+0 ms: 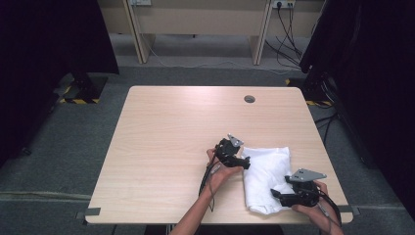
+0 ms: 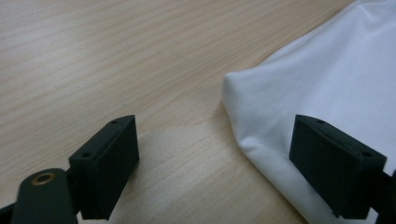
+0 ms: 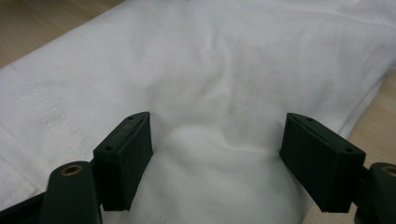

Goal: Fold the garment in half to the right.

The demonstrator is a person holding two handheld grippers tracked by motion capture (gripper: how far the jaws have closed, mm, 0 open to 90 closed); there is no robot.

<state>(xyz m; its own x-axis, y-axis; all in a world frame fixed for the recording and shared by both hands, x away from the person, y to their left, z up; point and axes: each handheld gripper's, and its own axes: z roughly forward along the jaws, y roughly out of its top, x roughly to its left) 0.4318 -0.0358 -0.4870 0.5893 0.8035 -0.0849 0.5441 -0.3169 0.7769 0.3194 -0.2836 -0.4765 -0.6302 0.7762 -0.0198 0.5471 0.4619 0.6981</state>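
A folded white cloth (image 1: 266,171) lies on the wooden table (image 1: 171,127) near its front right corner. My left gripper (image 1: 246,161) is at the cloth's left edge, close to the far corner. In the left gripper view the left gripper (image 2: 215,163) stands open, one jaw over bare wood and the other over the cloth (image 2: 336,79), whose rounded folded corner lies between them, not pinched. My right gripper (image 1: 276,193) hovers above the cloth's near right part. In the right gripper view the right gripper (image 3: 217,158) is open over the wrinkled cloth (image 3: 224,60), whose stitched hem runs at the left.
A round cable hole (image 1: 249,99) sits near the table's far edge. Light wood stretches across the left and far parts of the table. Black curtains hang at both sides, and cables (image 1: 286,29) trail on the floor behind.
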